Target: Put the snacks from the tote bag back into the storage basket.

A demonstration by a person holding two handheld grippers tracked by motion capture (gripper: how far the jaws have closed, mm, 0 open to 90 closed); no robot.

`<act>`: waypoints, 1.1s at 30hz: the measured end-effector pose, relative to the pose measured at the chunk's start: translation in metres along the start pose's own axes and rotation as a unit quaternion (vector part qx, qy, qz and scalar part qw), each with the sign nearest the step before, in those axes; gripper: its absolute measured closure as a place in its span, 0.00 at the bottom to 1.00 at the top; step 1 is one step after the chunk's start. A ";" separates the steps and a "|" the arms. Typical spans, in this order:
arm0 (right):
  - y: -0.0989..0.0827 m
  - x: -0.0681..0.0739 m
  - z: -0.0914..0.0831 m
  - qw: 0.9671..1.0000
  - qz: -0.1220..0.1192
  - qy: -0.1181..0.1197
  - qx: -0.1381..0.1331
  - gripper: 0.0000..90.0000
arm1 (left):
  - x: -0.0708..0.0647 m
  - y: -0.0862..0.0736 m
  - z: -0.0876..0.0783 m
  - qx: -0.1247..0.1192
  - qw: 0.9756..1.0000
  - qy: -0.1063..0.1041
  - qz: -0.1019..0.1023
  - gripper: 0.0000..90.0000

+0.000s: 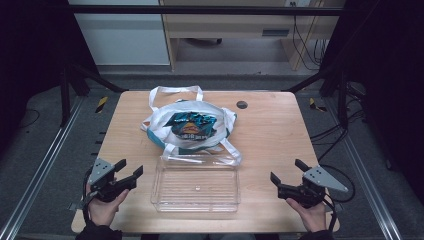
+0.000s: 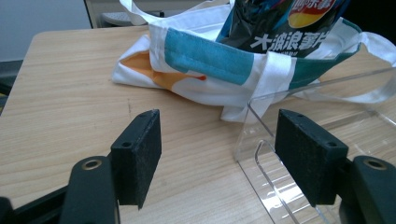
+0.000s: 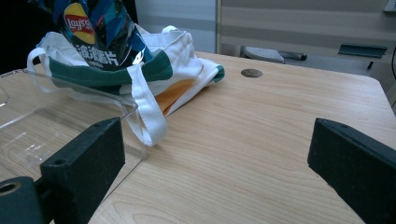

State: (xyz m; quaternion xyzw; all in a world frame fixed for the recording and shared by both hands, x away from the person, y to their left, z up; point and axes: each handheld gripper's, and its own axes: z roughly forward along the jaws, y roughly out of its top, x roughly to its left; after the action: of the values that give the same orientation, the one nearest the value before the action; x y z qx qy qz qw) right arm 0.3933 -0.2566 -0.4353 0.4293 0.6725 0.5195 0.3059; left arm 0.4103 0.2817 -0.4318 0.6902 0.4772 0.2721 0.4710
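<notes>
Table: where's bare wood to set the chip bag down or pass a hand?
Free: the wide strip right of the tote bag and clear tray, out to the table edge and the right gripper; a narrower strip left of both, above the left gripper. Crowded: the centre, where a bag strap drapes over the tray's far rim.

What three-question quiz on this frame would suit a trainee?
1. True or false: the chip bag lies in the clear tray.
2. What sticks out of the tote bag? A) a bottle B) a chip bag C) a towel
3. How do the jaws of the left gripper and the right gripper stand?

Key: 1. False, it sits in the tote bag; the tray is empty. 2. B. 3. Both open, holding nothing.
</notes>
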 end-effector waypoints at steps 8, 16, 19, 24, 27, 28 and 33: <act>0.000 0.001 -0.001 1.000 -0.002 -0.004 0.001 0.05 | -0.001 0.010 0.001 -0.006 1.000 -0.004 0.001 0.35; 0.000 0.003 0.000 1.000 -0.002 -0.004 0.008 0.05 | -0.004 0.017 0.002 -0.011 1.000 -0.014 0.003 0.35; 0.000 0.003 0.000 1.000 -0.005 -0.007 0.006 0.05 | -0.006 0.021 0.002 -0.014 1.000 -0.018 0.007 0.34; -0.001 0.003 0.000 1.000 -0.007 -0.009 0.008 0.05 | -0.008 0.030 0.002 -0.024 0.999 -0.024 0.006 0.34; 0.000 0.004 -0.001 1.000 -0.007 -0.012 0.008 0.05 | -0.009 0.038 0.003 -0.031 0.999 -0.025 0.009 0.34; 0.000 0.004 -0.001 1.000 -0.009 -0.013 0.007 0.05 | -0.010 0.040 0.004 -0.031 0.999 -0.026 0.010 0.34; 0.000 0.003 -0.001 1.000 -0.007 -0.012 0.009 0.04 | -0.015 0.050 0.010 -0.036 0.999 -0.024 0.023 0.34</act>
State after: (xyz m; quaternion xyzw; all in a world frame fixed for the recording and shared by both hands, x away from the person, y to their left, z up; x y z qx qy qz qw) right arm 0.3910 -0.2539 -0.4353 0.4336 0.6762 0.5064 0.3135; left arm 0.4325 0.2589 -0.3887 0.6900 0.4400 0.2828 0.5003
